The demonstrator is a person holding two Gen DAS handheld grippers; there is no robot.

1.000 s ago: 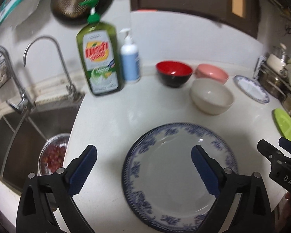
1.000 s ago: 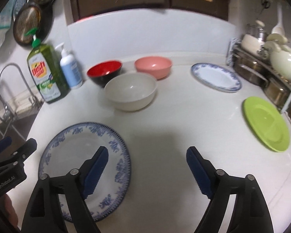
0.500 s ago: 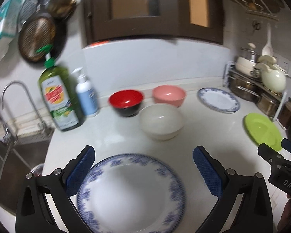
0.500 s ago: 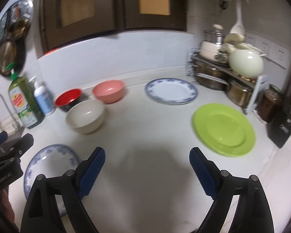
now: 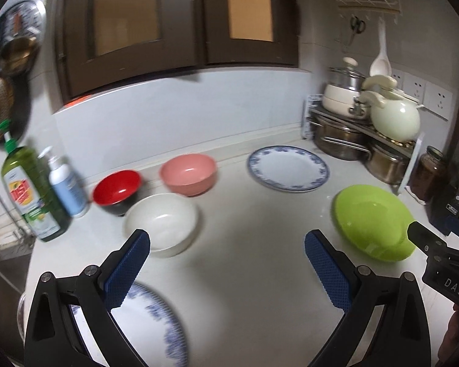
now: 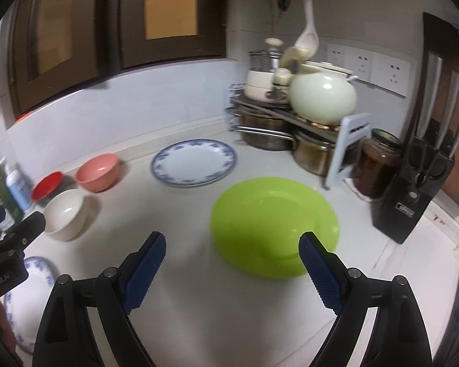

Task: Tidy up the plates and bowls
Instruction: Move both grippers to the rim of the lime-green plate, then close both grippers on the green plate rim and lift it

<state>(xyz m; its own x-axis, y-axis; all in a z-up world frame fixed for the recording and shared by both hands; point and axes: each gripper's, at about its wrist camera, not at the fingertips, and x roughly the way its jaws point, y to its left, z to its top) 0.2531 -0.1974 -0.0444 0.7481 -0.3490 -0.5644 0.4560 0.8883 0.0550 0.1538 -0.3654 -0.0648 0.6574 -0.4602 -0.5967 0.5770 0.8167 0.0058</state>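
On the white counter stand a red bowl (image 5: pixel 117 187), a pink bowl (image 5: pixel 188 173) and a white bowl (image 5: pixel 161 223). A blue-rimmed plate (image 5: pixel 289 168) lies at the back, a green plate (image 5: pixel 371 221) to the right, and a large blue-patterned plate (image 5: pixel 150 327) under my left finger. My left gripper (image 5: pixel 228 272) hangs open over bare counter, empty. My right gripper (image 6: pixel 232 267) is open too, its right finger over the near edge of the green plate (image 6: pixel 274 224). The blue-rimmed plate (image 6: pixel 194 162), pink bowl (image 6: pixel 98 172), white bowl (image 6: pixel 65 214) and red bowl (image 6: pixel 47 186) lie beyond it.
A rack with pots and a pale green kettle (image 6: pixel 322 98) fills the back right corner. A jar (image 6: pixel 376 168) and a knife block (image 6: pixel 419 183) stand at the right. Soap bottles (image 5: pixel 35 195) stand at the left by the sink. Dark cabinets (image 5: pixel 174 27) hang above.
Both views have swung up and to the right. The large blue plate slid from between my left fingers to the lower left. The green plate now sits close under my right gripper.
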